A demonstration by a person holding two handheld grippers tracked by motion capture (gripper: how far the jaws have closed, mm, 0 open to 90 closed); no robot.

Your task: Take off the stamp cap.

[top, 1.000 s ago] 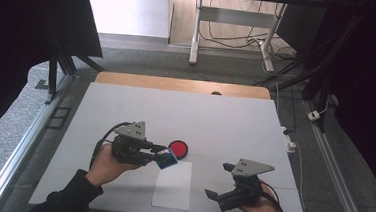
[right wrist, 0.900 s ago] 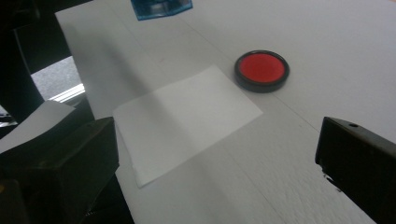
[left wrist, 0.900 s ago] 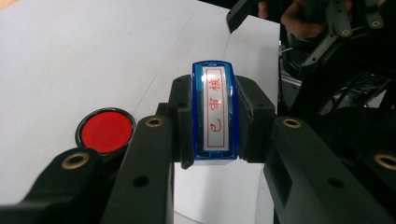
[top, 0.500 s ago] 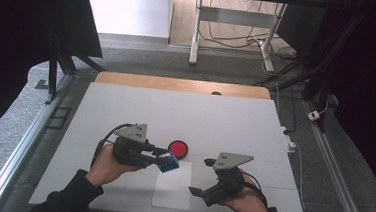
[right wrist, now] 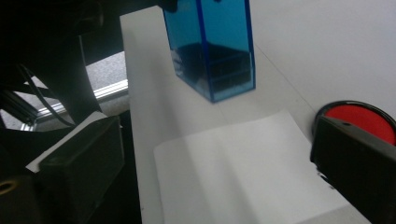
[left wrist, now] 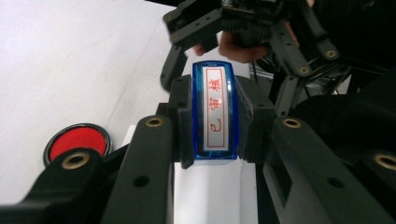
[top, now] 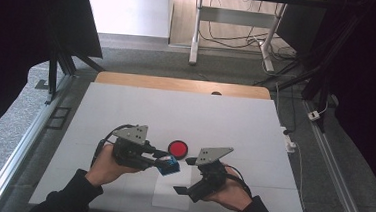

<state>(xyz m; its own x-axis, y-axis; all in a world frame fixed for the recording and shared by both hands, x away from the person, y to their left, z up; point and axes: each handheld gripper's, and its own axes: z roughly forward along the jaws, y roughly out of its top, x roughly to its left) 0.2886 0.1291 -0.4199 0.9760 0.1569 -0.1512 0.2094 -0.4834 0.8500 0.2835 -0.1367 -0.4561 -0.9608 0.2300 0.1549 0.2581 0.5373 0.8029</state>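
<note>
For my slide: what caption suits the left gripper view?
Left tongs clamp a blue stamp above white paper, red ink pad nearby.

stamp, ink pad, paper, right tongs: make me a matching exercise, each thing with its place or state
Things:
1. blue stamp
2. red ink pad
3. white paper sheet
4. right tongs

States:
a. flat on the table near the person's edge
b. open, holding nothing
c. clamped in the left tongs
d. round, on the table beyond the paper

Pairs: 1-c, 2-d, 3-a, 4-b
</note>
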